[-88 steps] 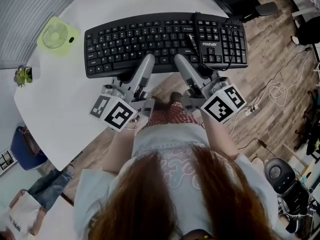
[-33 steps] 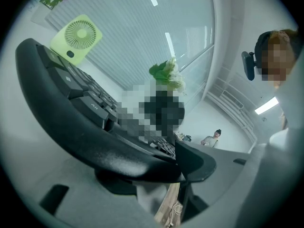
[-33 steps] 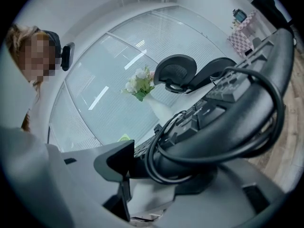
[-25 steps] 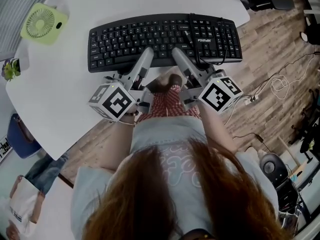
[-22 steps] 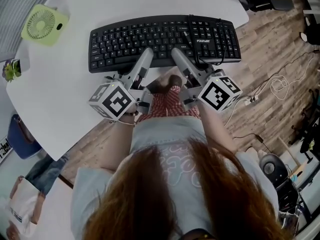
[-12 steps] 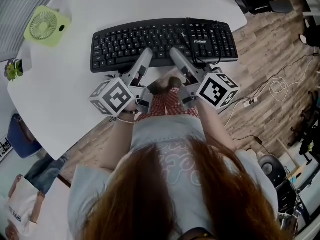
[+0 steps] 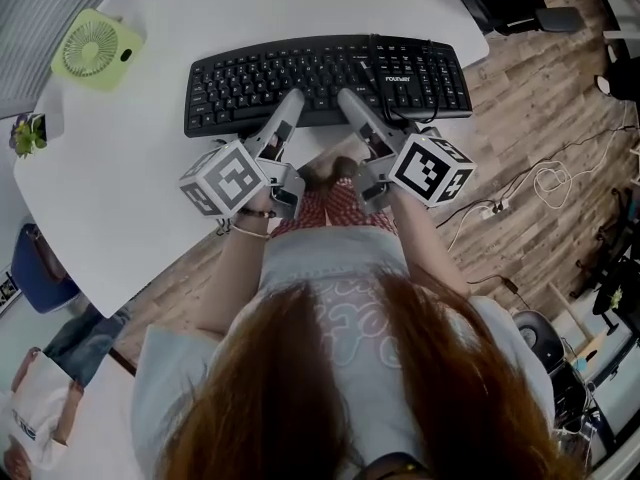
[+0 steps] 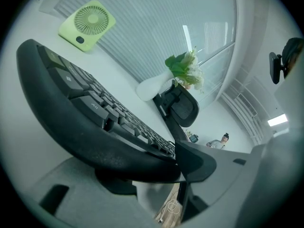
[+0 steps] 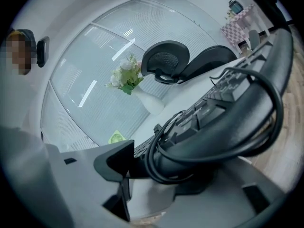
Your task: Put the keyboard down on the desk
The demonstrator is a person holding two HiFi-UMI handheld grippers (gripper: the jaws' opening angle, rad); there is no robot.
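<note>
A black keyboard point(image 7: 330, 80) with its cable coiled on top lies across the near part of the white desk point(image 7: 140, 183), its front edge past the desk's rim. My left gripper point(image 7: 288, 108) is shut on the keyboard's front edge left of centre; in the left gripper view the keyboard point(image 8: 90, 122) fills the jaws. My right gripper point(image 7: 350, 105) is shut on the front edge right of centre, where the keyboard point(image 9: 223, 127) and black cable point(image 9: 156, 160) sit between its jaws.
A light green desk fan point(image 7: 95, 48) lies at the desk's back left. A small plant point(image 7: 25, 133) stands at the left edge. A white vase of flowers point(image 8: 183, 72) and black office chair point(image 9: 166, 63) are beyond the desk. Wooden floor with cables point(image 7: 545, 183) lies to the right.
The keyboard and both grippers have moved slightly farther over the desk, away from the person. Both grips are unchanged.
</note>
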